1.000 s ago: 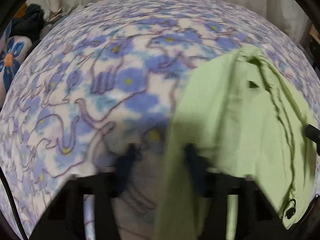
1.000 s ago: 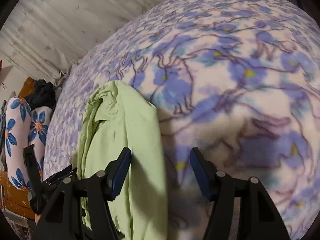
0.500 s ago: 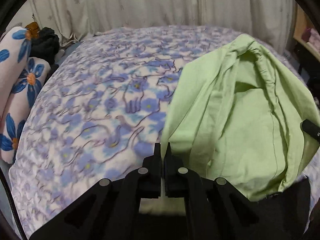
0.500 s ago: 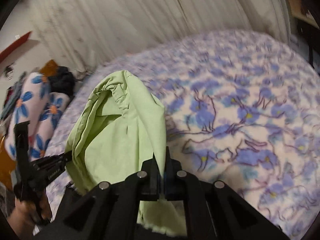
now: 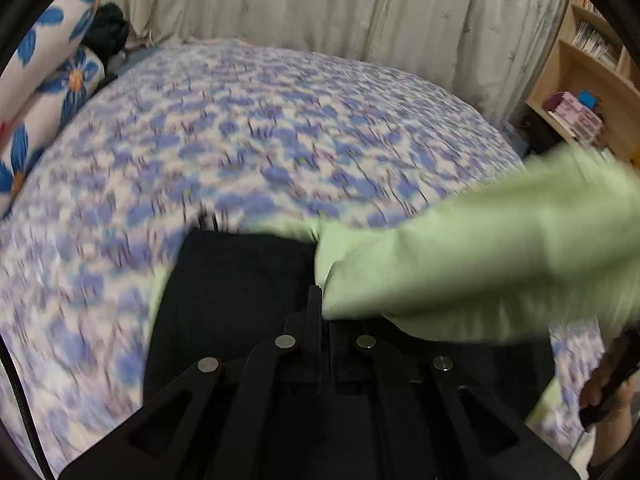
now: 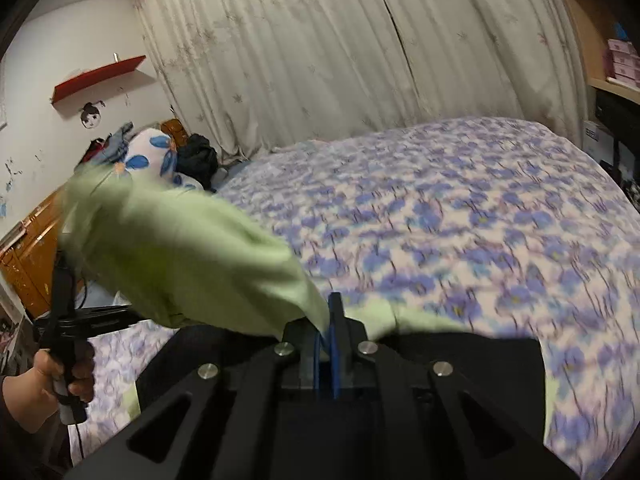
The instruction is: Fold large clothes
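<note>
The green garment (image 5: 500,248) has risen off the bed (image 5: 280,140); left gripper (image 5: 320,300) and right gripper (image 6: 332,312) both pinch its edge.

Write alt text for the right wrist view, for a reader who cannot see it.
The right gripper is shut on a light green garment, which stretches, blurred, up and left above a bed with a blue floral cover. At lower left a hand holds the other gripper's handle; pale curtains hang behind the bed.
</note>
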### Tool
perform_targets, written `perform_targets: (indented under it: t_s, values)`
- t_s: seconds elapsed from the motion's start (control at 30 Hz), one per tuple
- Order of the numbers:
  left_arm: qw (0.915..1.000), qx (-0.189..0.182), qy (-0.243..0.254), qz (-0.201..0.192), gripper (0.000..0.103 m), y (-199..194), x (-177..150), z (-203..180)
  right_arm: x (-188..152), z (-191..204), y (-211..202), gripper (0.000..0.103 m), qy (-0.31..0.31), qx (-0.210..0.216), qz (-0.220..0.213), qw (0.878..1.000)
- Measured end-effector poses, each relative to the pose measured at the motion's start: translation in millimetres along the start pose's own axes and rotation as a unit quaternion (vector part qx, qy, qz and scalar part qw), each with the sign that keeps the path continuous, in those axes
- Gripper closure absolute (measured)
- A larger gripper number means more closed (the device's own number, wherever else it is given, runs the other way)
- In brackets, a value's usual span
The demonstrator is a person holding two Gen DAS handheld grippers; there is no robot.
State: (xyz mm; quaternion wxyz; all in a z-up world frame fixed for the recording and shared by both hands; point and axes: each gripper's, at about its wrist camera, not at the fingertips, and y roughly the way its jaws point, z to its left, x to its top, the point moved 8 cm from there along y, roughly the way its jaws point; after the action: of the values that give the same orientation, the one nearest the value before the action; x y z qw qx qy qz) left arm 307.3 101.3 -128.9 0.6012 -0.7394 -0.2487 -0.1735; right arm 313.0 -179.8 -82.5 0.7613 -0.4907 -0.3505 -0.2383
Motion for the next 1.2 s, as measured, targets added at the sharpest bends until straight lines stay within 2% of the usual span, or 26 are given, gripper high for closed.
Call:
perform_targets:
  t_s: [0.07,0.13,0.3,0.43,0.53,0.63,0.7,0.77,0.83,0.93,1.2]
  values:
    - [0.9999,-0.004,0.003,0.010,0.102,-3.6,-27.4,0.5,-21.8,-2.3,-4.4,0.096,0.005,-0.008,0.022,1.000]
    - [0.9996,-0.007,0.000,0.029,0.102,-2.7,-53.3,4.3,-53.9,-5.1,-8.5,0.088,0.012,-0.019,0.059,0.998]
    - [0.9976,0.008,-0.009,0.068,0.101,-0.4,-108.4,20.3,-116.9,-8.4,-25.9,0.084,0.038,-0.028,0.122,0.991]
    - [0.9960,-0.001,-0.014,0.088,0.091,-8.4,-139.8,18.4,-145.3,-4.4,-46.0,0.065,0.059,-0.019,0.142,0.988]
    - [0.9957,-0.017,-0.008,0.091,0.078,-17.5,-152.5,6.7,-154.6,3.7,-61.0,0.062,0.067,-0.008,0.148,0.987]
    - [0.9953,-0.034,0.001,0.090,0.074,-27.0,-157.9,-9.2,-159.1,17.1,-74.7,0.061,0.054,-0.002,0.151,0.987]
    - [0.9948,-0.051,0.004,0.088,0.068,-35.3,-159.9,-21.0,-161.3,27.7,-82.7,0.061,0.052,0.010,0.156,0.986]
    - [0.9944,-0.067,0.004,0.082,0.051,-43.0,-159.0,-30.3,-161.8,37.8,-89.7,0.061,0.054,0.026,0.160,0.985]
    - [0.9943,-0.081,0.007,0.069,0.041,-50.1,-156.1,-40.7,-161.6,46.8,-92.9,0.061,0.051,0.039,0.164,0.984]
    - [0.9943,-0.093,-0.003,0.052,0.039,-46.1,-148.2,-47.3,-160.8,50.5,-83.3,0.056,0.050,0.039,0.165,0.984]
    - [0.9861,-0.116,-0.084,0.085,0.040,22.1,-137.9,-42.4,-164.6,20.5,-9.5,0.054,0.154,0.057,0.181,0.970]
